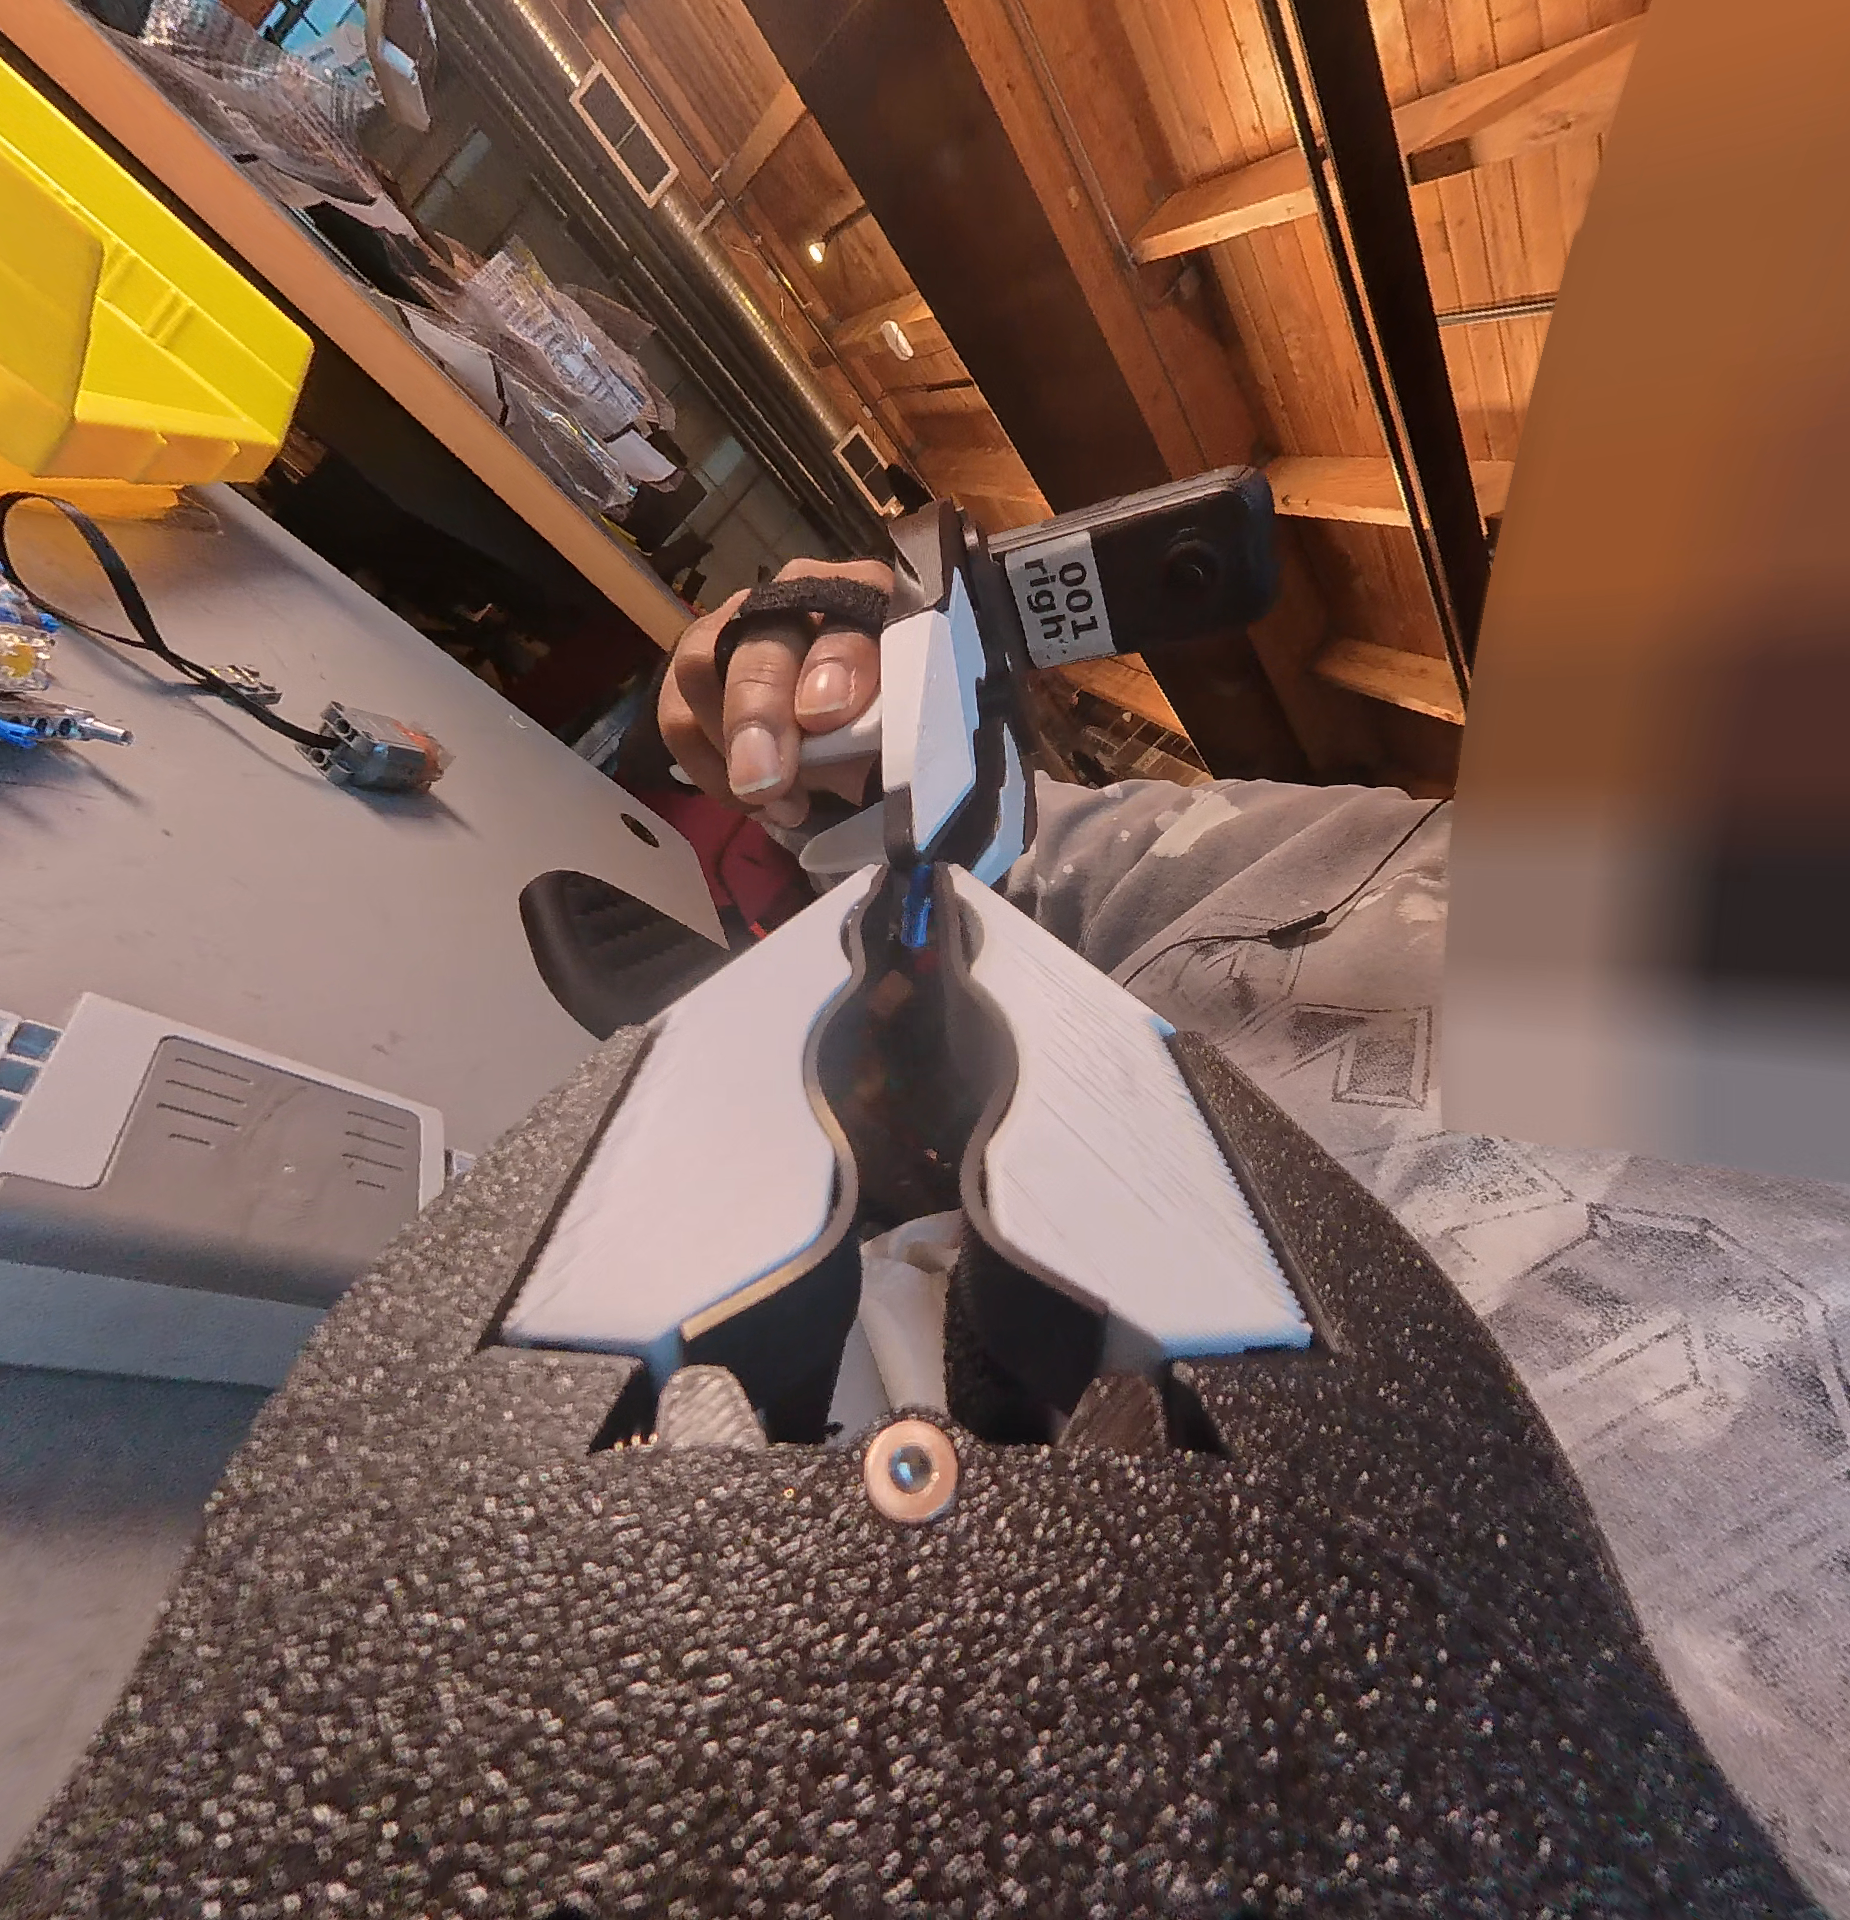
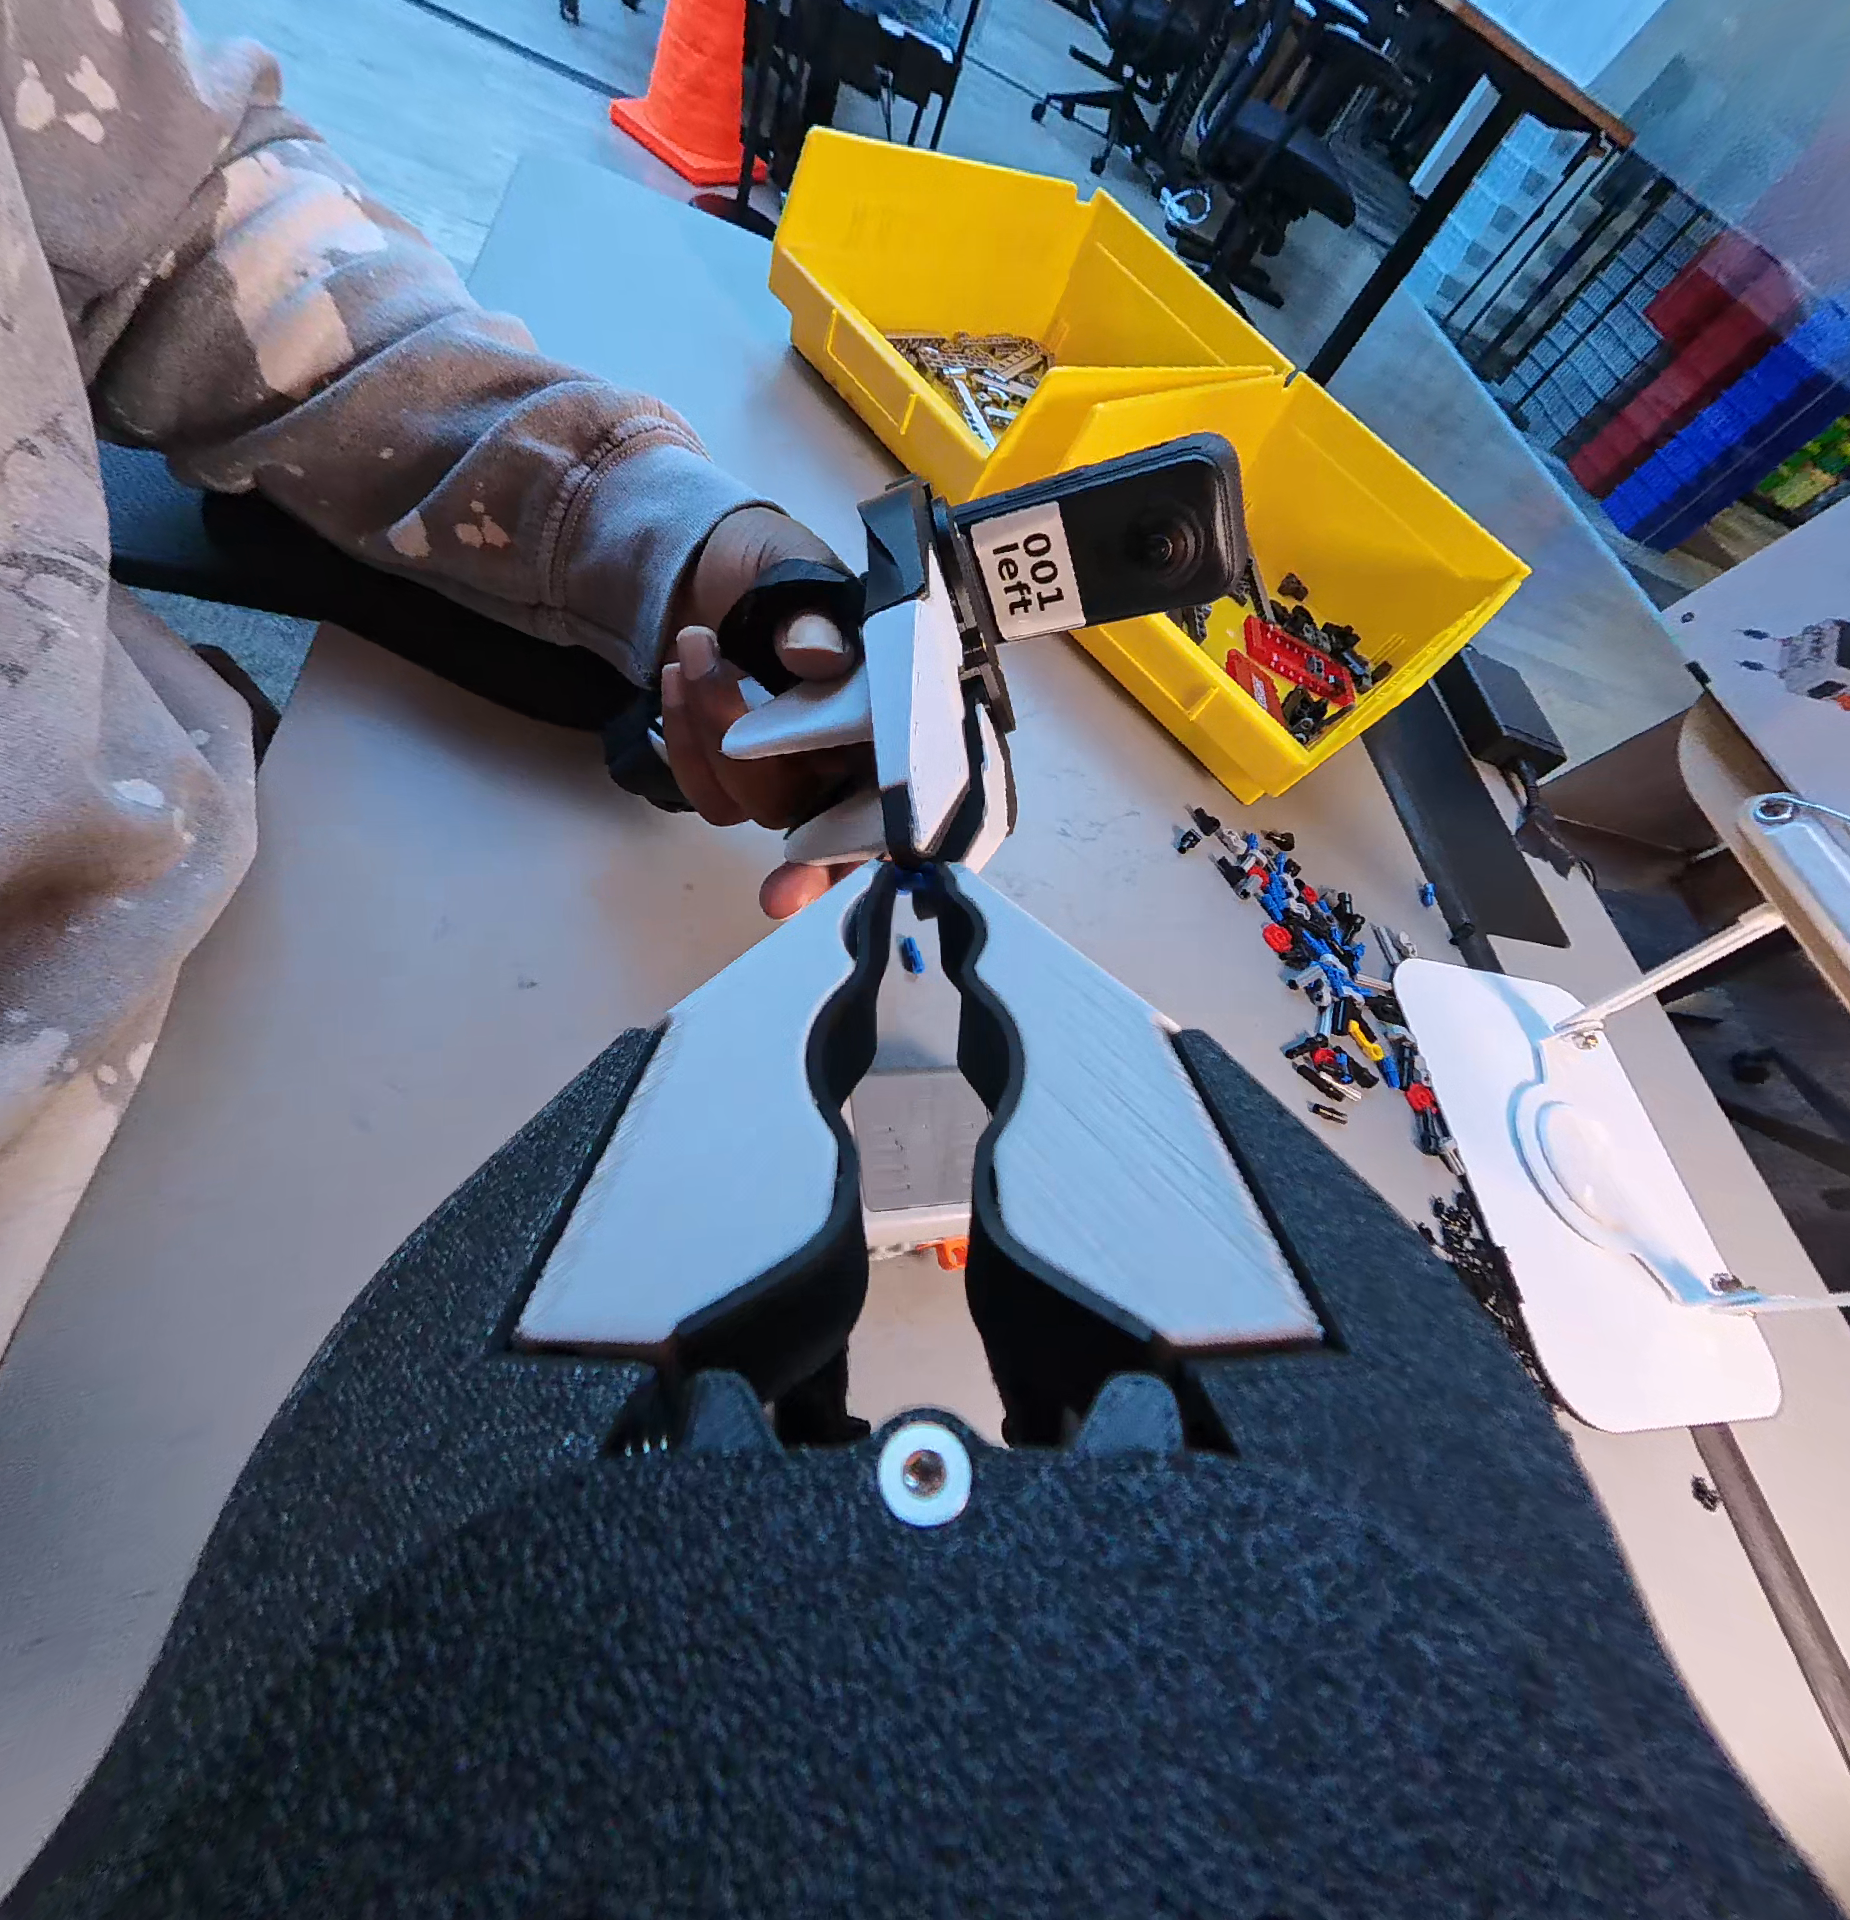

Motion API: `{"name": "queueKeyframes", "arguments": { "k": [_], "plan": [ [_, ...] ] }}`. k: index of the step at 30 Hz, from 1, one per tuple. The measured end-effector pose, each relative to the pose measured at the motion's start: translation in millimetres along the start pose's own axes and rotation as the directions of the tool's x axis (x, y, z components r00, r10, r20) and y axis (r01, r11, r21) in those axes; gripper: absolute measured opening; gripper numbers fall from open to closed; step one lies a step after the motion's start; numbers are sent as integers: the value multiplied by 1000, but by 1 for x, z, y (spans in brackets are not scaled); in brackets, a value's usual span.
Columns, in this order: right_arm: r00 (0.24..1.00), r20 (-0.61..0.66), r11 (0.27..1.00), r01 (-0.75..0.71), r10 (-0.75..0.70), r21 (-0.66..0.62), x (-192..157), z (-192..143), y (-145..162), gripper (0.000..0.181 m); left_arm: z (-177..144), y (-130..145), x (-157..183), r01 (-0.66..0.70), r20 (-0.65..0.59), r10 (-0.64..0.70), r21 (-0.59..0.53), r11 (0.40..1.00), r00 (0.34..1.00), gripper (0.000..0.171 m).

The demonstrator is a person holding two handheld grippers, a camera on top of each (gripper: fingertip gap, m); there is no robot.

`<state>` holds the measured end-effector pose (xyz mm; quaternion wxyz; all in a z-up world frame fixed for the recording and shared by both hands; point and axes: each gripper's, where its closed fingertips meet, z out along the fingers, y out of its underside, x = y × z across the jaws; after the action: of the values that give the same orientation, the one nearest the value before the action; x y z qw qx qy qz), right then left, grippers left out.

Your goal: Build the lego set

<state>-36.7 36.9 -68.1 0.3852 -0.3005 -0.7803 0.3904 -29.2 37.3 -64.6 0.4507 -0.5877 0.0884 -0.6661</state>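
Black gripper bodies fill the foreground of both views, and the two tools meet tip to tip above the table [image 2: 401,935]. Left gripper [image 1: 908,902] has its jaws drawn narrow on a small blue pin [image 1: 912,916]. Right gripper [image 2: 908,896] is likewise narrow at the tips, touching the same blue pin [image 2: 908,881]; which of the two really bears it I cannot tell. One more blue pin [image 2: 910,953] shows just below the tips. Loose small parts [image 2: 1326,987] lie scattered to the right, near a white plate [image 2: 1586,1195], with yellow bins [image 2: 1108,343] behind. Judging by this, one pin is lifted and shared between the tips, and the heap is largely untouched
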Motion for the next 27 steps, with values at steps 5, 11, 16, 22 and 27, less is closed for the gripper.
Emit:
{"name": "queueKeyframes", "arguments": {
  "k": [5, 11, 16, 22, 27],
  "plan": [
    [996, -93, 999, -14, 17, 32, 13, -1, -3, 8, 0, -11, -2, 8, 4, -9, 86, 996, 1000, 3],
    [934, -355, 993, 1, 40, 116, 35, 4, -7, 15, -8, -37, -3, 32, 3, -34, 278, 960, 999, 2],
    [814, -577, 992, 118, -68, 50, 44, 15, -9, 19, -16, -50, -5, 103, -37, -96, 403, 909, 995, 2],
    [753, -641, 982, 189, -146, -1, 51, 16, -14, 11, -21, -57, 0, 89, -37, -81, 445, 891, 996, 1],
    [766, -624, 979, 203, -156, 4, 51, 15, -14, 5, -24, -57, -2, 93, -30, -89, 455, 886, 996, 1]
  ]
}}
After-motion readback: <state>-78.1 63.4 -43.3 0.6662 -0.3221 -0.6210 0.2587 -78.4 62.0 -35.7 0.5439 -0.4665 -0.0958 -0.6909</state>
